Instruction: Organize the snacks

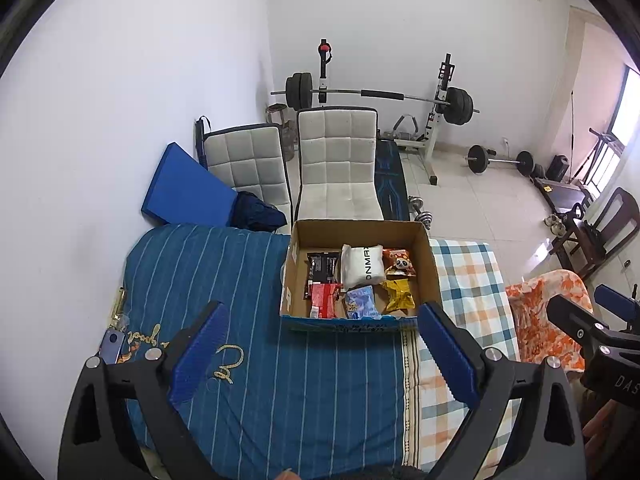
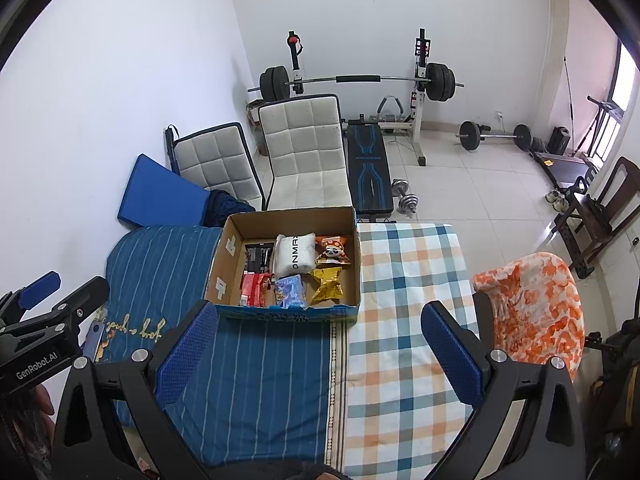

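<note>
A cardboard box (image 1: 428, 256) (image 2: 236, 232) sits on the bed at its far edge. Inside lie several snacks: a white pouch (image 1: 362, 265) (image 2: 294, 254), a black packet (image 1: 322, 266) (image 2: 258, 258), a red packet (image 1: 325, 300) (image 2: 254, 289), a light blue packet (image 1: 362, 303) (image 2: 291, 290), a yellow packet (image 1: 399, 295) (image 2: 327, 284) and an orange panda packet (image 1: 398, 262) (image 2: 333, 249). My left gripper (image 1: 322, 320) hovers open over the blue cover, short of the box. My right gripper (image 2: 318, 320) is open too, just in front of the box.
The bed has a blue striped cover (image 1: 224, 272) (image 2: 160, 256) and a checked sheet (image 1: 472, 280) (image 2: 408, 280). An orange floral cloth (image 2: 532, 300) lies at the right. Two white chairs (image 1: 338, 168), a blue mat (image 1: 180, 188) and a barbell rack (image 1: 380, 96) stand beyond the bed.
</note>
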`<control>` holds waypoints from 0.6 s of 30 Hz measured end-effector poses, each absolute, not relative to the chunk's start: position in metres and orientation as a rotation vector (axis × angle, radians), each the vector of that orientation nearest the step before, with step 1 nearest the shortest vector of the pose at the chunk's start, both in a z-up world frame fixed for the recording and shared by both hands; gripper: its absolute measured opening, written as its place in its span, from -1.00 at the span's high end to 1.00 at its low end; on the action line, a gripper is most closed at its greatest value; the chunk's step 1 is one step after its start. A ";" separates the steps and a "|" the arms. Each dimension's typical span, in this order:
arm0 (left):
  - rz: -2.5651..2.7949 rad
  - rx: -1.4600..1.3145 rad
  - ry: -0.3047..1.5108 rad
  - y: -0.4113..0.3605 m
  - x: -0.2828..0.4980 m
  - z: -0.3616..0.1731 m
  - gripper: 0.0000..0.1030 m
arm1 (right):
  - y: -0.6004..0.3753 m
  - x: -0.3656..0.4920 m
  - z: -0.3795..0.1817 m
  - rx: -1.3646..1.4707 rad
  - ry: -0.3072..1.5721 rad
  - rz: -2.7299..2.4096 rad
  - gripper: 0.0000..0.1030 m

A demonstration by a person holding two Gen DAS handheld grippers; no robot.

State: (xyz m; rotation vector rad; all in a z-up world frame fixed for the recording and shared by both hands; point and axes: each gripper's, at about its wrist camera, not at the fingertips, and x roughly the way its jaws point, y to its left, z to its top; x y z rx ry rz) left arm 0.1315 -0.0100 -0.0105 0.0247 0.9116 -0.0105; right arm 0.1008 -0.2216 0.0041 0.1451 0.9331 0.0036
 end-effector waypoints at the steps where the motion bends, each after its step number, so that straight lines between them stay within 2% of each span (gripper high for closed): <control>1: -0.010 0.022 0.910 -0.010 0.131 -0.011 -0.88 | -0.222 0.100 0.005 0.146 0.931 0.002 -1.00; 18: -0.008 0.021 0.910 -0.008 0.132 -0.012 -0.88 | -0.227 0.099 0.013 0.144 0.925 -0.015 -1.00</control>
